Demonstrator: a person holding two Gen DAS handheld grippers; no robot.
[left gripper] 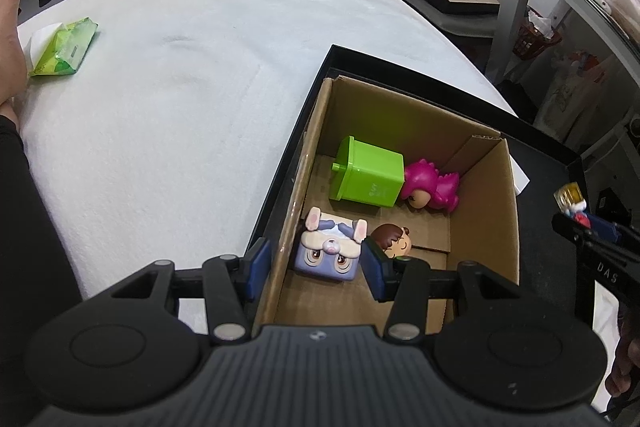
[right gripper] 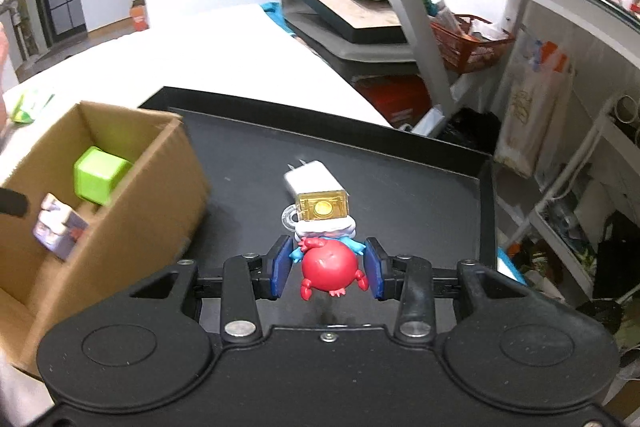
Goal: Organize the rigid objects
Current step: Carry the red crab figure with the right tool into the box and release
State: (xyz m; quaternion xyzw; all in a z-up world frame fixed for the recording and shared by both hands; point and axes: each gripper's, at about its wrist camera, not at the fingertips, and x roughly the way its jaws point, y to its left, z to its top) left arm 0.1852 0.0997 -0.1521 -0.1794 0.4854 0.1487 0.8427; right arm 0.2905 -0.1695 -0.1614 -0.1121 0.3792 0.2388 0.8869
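The right tool [right gripper: 326, 269] pinches a small red crab figure [right gripper: 328, 267] with a gold block on its head, its blue pads at the figure's sides, and holds it clear above the black tray [right gripper: 400, 187]; judging by the task, it is carried this way so it can go over the wall of the cardboard box [right gripper: 160, 179] at the tray's left edge. The left tool [left gripper: 316, 267] straddles the box's near left wall with its jaws half spread, one pad outside the wall and one inside; whether it presses on the wall I cannot tell, but the placing looks meant to steady the box while things drop in. Inside the box lie four toys: one green block [left gripper: 368, 173] on its side near the far wall, one pink dinosaur figure [left gripper: 434, 187] just beside it, one lilac rabbit cube [left gripper: 332, 251] against the left wall, and one brown-haired doll [left gripper: 394, 239] partly hidden behind the inner pad. One white charger plug [right gripper: 308, 179] lies on the tray beyond the held figure, so by my count two things remain outside the box. The tray rests on a white bed [left gripper: 180, 67], and one green tissue pack [left gripper: 64, 47] lies near the bed's far left edge, probably no part of the sorting.
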